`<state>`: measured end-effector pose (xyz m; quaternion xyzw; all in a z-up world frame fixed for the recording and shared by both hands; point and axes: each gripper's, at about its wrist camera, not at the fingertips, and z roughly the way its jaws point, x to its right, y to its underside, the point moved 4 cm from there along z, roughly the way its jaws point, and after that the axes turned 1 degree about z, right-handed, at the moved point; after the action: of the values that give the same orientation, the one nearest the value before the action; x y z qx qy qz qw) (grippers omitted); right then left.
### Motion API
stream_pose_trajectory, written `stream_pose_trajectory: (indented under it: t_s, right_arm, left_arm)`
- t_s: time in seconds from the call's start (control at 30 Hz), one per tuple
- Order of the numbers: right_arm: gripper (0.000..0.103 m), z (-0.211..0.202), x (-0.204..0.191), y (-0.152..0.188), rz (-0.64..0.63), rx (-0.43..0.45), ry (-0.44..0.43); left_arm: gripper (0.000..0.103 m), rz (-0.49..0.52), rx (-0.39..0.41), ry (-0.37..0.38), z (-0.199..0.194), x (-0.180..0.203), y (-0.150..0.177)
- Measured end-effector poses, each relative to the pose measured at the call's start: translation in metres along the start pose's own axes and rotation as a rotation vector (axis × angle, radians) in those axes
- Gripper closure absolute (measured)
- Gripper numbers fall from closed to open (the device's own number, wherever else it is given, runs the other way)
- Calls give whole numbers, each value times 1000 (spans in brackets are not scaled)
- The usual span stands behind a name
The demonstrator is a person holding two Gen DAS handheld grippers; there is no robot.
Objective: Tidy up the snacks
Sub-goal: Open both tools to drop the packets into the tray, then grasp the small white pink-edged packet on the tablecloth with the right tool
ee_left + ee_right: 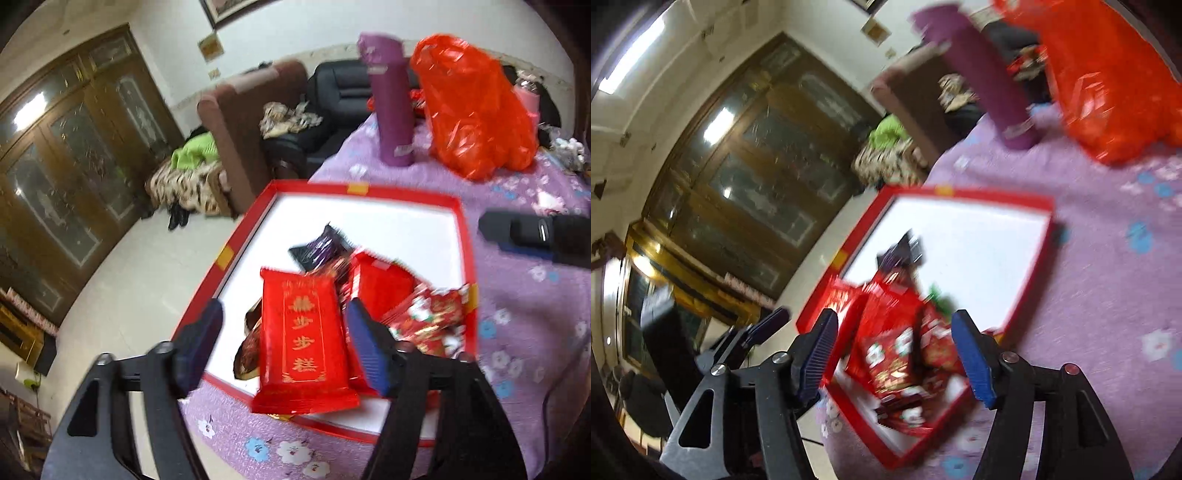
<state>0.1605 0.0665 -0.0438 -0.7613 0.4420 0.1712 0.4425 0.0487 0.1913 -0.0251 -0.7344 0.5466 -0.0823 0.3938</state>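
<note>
Snacks (303,332) lie heaped in the red tray (466,236) at lower centre of both views, on the worktop. I have the left gripper (284,343) and right gripper (894,354) gaping, empty, above the pile. Sorting looks underway; next I'd pick one packet.

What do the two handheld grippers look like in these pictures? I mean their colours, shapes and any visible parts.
Both look alike. The left gripper and the right gripper each have two black angular arms with triangular cut-outs and round silver screws at the joints. The fingers end in dark blue ribbed pads, shown clearly in the right wrist view. No cables, markings, sleeves or hands are visible.
</note>
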Motion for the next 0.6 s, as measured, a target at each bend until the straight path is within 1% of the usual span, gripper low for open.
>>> stream_pose_trajectory:
  t_s: [0.03,0.07,0.2,0.27,0.33,0.37,0.43,0.5,0.6]
  right_arm:
    - [36,-13,11,-7,14,36,25]
    - [35,-24,20,-12,29,63,41]
    - [35,-87,77,-36,146,221,122]
    - [33,-127,115,-43,225,315,172]
    - [33,-161,149,-44,310,399,195]
    - [33,-179,171,-42,372,448,204]
    - [33,-195,195,-39,446,480,187]
    - [33,-197,214,-36,511,502,156]
    - [33,-191,226,-38,527,498,104]
  left_arm:
    - [24,6,22,9,-6,4,-2]
    - [24,18,41,22,-11,8,-3]
    - [24,85,71,89,-20,31,-4]
    - [24,118,81,124,-21,45,-3]
    - [24,148,81,161,-20,59,-2]
    - [24,167,81,182,-21,67,-1]
    - [24,187,88,212,-21,76,0]
    - [24,193,94,236,-24,80,2]
    - [24,217,102,287,-28,86,8]
